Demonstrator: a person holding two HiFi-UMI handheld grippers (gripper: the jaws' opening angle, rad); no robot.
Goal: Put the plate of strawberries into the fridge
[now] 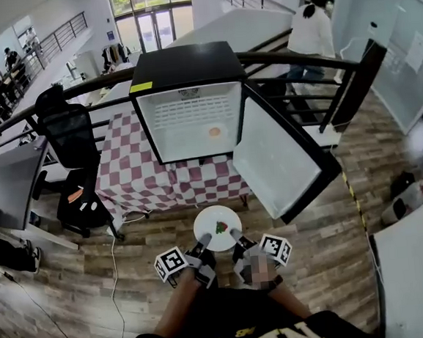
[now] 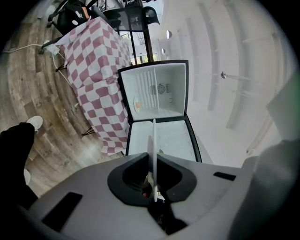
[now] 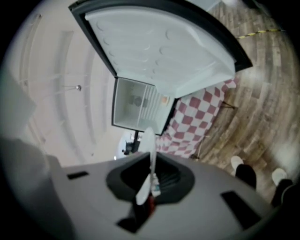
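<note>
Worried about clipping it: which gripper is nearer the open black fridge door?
Right. The right gripper holds the right rim of the round white plate, on the side of the black fridge door; the left gripper holds the left rim, farther from it.

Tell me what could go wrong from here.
The left gripper and right gripper pinch only the plate's thin rim; uneven hands could tilt it and roll the strawberries off.
The fridge's open door juts toward the right gripper and could catch it.
An orange item already lies inside the fridge; the plate might bump it.
</note>
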